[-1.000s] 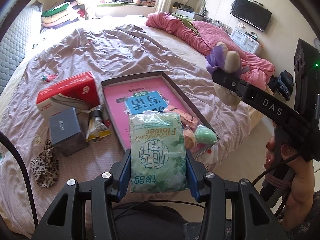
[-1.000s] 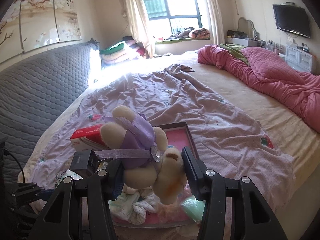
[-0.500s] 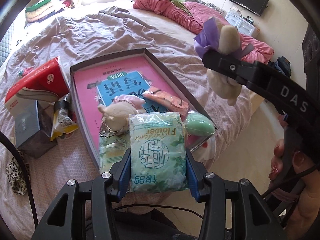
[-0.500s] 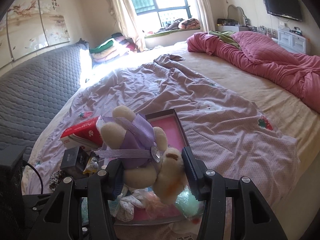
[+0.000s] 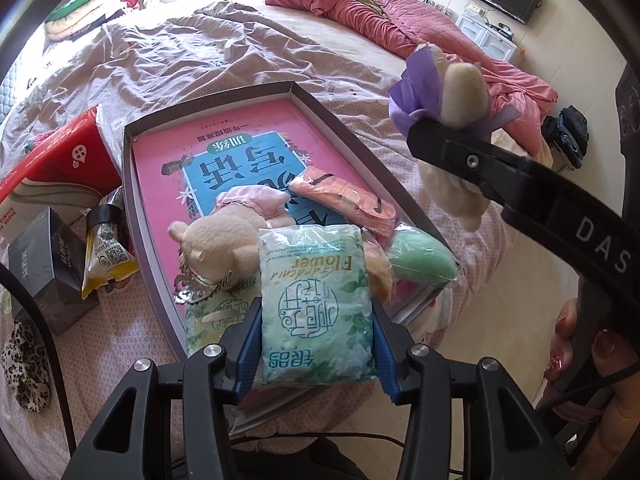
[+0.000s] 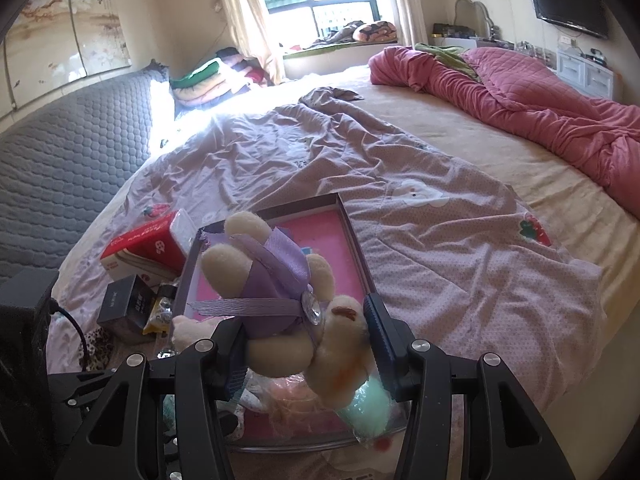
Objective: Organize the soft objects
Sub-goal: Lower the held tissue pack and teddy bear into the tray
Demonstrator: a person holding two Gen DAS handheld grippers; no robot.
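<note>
Both tongs have sunk toward the shallow box (image 5: 132,184) mid-frame, left tongs (image 5: 316,344) clamping the green tissue pack (image 5: 316,304), right tongs (image 6: 306,354) clamping the purple-bowed plush (image 6: 280,300), so both drops look imminent.

A red tissue box (image 5: 60,168) lies on the bed (image 5: 200,56) beside a dark box (image 5: 48,268) and a yellow snack packet (image 5: 106,258); a television (image 6: 570,0) hangs on the wall.

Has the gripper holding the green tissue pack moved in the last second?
Yes. The left gripper with the tissue pack has come down toward the grey box, which now looks nearer.
</note>
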